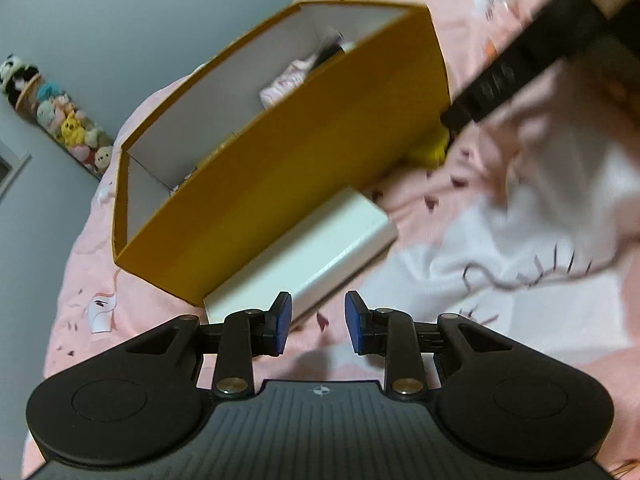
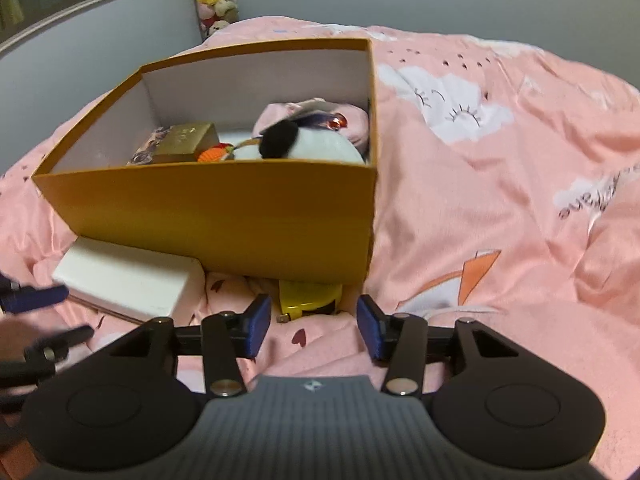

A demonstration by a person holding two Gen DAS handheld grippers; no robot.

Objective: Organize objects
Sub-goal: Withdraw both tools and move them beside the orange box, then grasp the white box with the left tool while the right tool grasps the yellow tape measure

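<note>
An open orange cardboard box (image 2: 208,216) with white inner walls stands on the pink bed cover. It holds a panda plush (image 2: 304,146), a small gold box (image 2: 188,140) and a pink fabric item (image 2: 352,124). A flat white box (image 2: 128,280) lies against its near wall, and a yellow object (image 2: 310,294) sits at its near corner. My right gripper (image 2: 314,326) is open just short of the yellow object, with nothing between its pads. My left gripper (image 1: 319,322) is open by a narrow gap, empty, at the near end of the white box (image 1: 312,256) beside the orange box (image 1: 300,184).
The pink printed bed cover (image 2: 500,240) is rumpled, with folds to the right. A column of plush toys (image 1: 68,124) hangs on the grey wall behind the bed. In the left wrist view the other gripper's black arm (image 1: 500,76) reaches in from the upper right.
</note>
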